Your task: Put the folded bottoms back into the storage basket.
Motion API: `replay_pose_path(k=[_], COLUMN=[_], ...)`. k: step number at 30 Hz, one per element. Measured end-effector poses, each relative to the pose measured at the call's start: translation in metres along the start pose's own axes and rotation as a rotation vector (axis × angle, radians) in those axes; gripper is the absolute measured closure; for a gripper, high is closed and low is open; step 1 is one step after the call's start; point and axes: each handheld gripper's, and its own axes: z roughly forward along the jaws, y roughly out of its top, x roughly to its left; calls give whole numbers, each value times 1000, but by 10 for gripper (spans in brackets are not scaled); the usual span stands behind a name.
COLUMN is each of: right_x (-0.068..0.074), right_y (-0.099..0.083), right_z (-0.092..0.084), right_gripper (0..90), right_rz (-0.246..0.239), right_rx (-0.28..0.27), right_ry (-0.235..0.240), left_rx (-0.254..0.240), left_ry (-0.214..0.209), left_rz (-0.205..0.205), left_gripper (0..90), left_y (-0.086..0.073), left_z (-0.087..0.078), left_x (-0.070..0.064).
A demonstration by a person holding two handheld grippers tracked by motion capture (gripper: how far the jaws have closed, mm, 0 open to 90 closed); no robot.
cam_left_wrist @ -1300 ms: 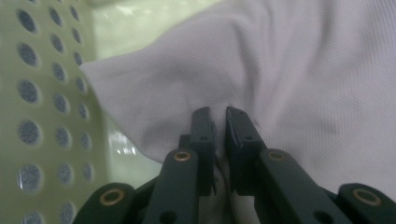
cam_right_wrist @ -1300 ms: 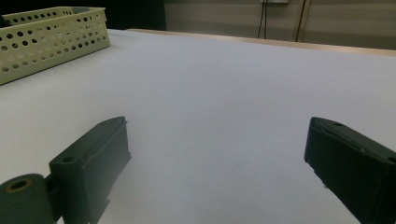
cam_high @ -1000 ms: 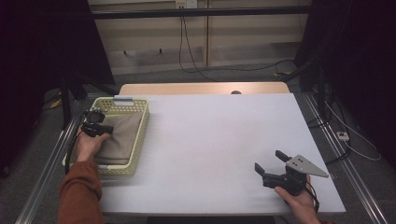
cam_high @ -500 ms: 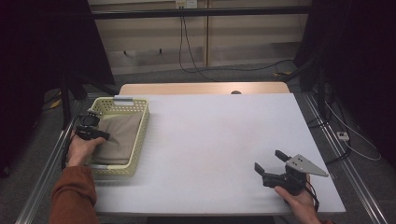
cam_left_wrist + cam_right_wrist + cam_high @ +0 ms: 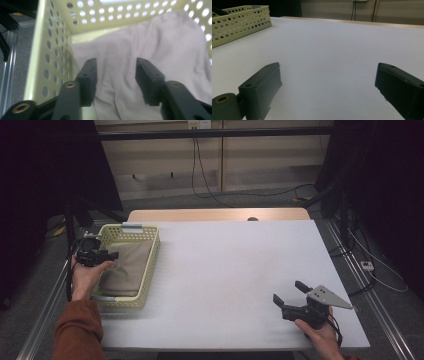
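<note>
Cloth (image 5: 160, 50) half-hidden in basket (image 5: 150, 265) beneath parted left tongs (image 5: 115, 75); right tongs (image 5: 329, 85) spread wide.

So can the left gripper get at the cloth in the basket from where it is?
Probably yes. The left gripper hangs open right over the folded cloth inside the yellow basket, with nothing between its jaws and the fabric. The basket's left wall sits close beside one jaw, so a straight drop looks safest.
</note>
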Motion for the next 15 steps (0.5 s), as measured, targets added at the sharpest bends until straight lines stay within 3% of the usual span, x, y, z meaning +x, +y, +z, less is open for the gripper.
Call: replay_pose_path(k=[8,12,15], right_x=[0,1,2], right_y=[0,0,0], right_z=[1,0,-1], right_gripper=[64,64,64], right_rz=[3,2,-1], right_rx=[1,1,3], right_ry=[-4,-8,-11], left_rx=[-85,-155,-180], left_ry=[8,1,-14], left_rz=[33,35,34], left_gripper=[250,163,128], left_y=[3,3,2], left_z=[-9,-17,-20], left_x=[-8,-9,-10])
